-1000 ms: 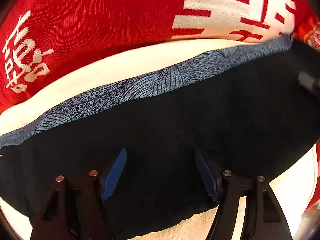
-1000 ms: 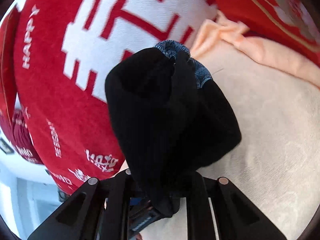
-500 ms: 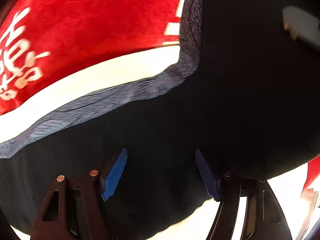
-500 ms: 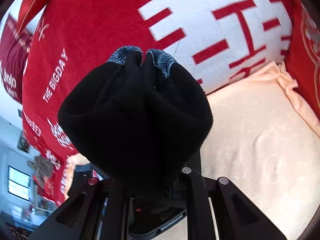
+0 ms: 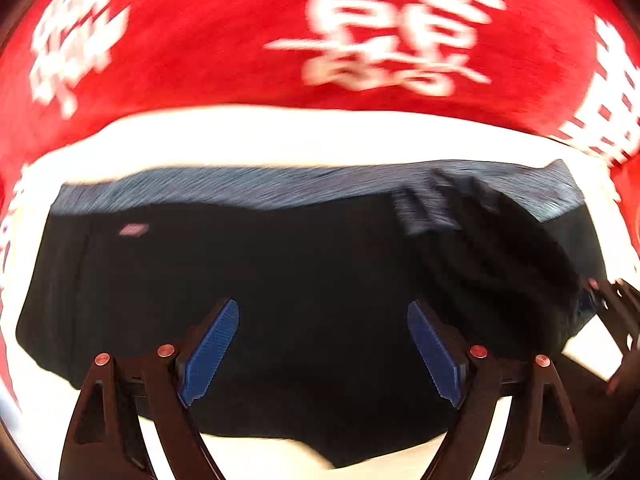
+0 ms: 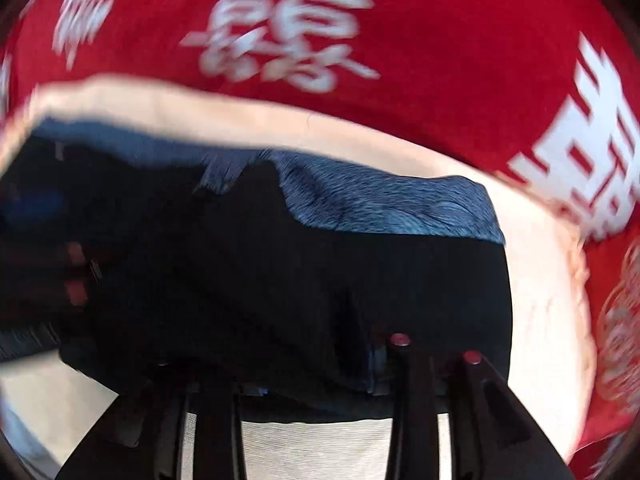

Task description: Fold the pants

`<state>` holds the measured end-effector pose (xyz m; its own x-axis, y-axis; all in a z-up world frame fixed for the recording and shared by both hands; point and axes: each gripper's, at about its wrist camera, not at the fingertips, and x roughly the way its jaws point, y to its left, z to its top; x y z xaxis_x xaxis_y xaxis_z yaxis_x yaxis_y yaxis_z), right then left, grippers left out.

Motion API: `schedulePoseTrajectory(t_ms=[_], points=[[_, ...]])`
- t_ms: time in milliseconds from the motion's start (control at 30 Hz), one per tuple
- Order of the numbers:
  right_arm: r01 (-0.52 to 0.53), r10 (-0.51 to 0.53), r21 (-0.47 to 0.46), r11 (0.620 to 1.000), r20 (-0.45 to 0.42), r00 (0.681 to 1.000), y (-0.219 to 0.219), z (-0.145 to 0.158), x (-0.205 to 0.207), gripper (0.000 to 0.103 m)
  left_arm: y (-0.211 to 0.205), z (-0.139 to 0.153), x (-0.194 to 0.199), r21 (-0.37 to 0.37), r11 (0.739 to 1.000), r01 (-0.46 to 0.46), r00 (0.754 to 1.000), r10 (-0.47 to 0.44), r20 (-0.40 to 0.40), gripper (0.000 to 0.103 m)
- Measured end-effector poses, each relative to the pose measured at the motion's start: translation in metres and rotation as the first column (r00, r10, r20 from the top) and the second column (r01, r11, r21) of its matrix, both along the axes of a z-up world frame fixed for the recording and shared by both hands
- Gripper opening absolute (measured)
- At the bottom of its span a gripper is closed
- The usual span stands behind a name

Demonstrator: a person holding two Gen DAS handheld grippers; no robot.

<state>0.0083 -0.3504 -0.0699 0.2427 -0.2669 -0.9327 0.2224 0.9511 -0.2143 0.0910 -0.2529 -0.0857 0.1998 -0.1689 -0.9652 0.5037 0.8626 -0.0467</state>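
The black pants (image 5: 280,264) with a blue-grey patterned waistband (image 5: 304,184) lie flat on a cream cushion (image 5: 280,140). My left gripper (image 5: 323,348) is open above the near part of the pants, blue pads (image 5: 210,348) apart and empty. In the right wrist view the pants (image 6: 360,280) cover my right gripper (image 6: 304,376); its fingertips are hidden under the black cloth, the fingers stand apart. The right gripper also shows at the right edge of the left wrist view (image 5: 612,304).
Red pillows with white characters (image 5: 360,40) stand behind the cushion, and more red pillows (image 6: 600,140) at the right. Cream cushion surface (image 6: 320,448) lies in front of the pants.
The right gripper has swung the bunched pants it held up in the air down onto the cushion. The pants now lie spread flat. The left gripper has stayed open over them.
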Motion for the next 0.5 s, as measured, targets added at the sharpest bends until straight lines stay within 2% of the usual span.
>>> schedulePoseTrajectory(t_ms=[33,67,100,200,267,300,400,467,500], points=[[-0.038,0.038,-0.038,0.999,-0.009,0.999,0.016,0.0,-0.002,0.06,0.01,-0.001,0.004,0.003,1.0,-0.014,1.0,0.014,-0.007,0.087],[-0.063,0.063,-0.039,0.997,-0.001,0.998,0.026,0.004,-0.007,0.063,0.019,-0.001,0.008,0.005,1.0,-0.023,1.0,0.023,-0.011,0.087],[-0.087,0.087,0.001,0.996,0.019,0.996,0.034,0.013,-0.014,0.067,0.025,-0.001,0.01,0.006,1.0,-0.025,1.0,0.025,-0.016,0.087],[-0.103,0.099,0.092,0.99,0.044,0.994,0.031,0.034,-0.033,0.067,0.035,0.004,0.01,-0.021,1.0,-0.008,0.999,0.007,-0.05,0.087],[-0.054,0.04,0.217,0.975,0.071,0.997,0.01,0.046,-0.051,0.067,0.034,0.014,0.008,-0.079,0.997,0.018,0.996,-0.025,-0.088,0.087],[-0.006,-0.022,0.31,0.951,0.086,0.996,-0.01,0.052,-0.059,0.067,0.029,0.021,0.006,-0.124,0.991,0.041,0.993,-0.054,-0.108,0.087],[0.118,-0.183,0.477,0.871,0.092,0.979,-0.057,0.057,-0.073,0.067,0.009,0.038,0.0,-0.24,0.964,0.111,0.978,-0.149,-0.149,0.087],[0.207,-0.309,0.585,0.784,0.079,0.948,-0.084,0.051,-0.082,0.067,-0.01,0.045,0.0,-0.309,0.939,0.151,0.96,-0.214,-0.181,0.087],[0.254,-0.372,0.638,0.727,0.056,0.926,-0.096,0.044,-0.088,0.067,-0.034,0.048,-0.016,-0.325,0.93,0.168,0.95,-0.241,-0.197,0.087]])
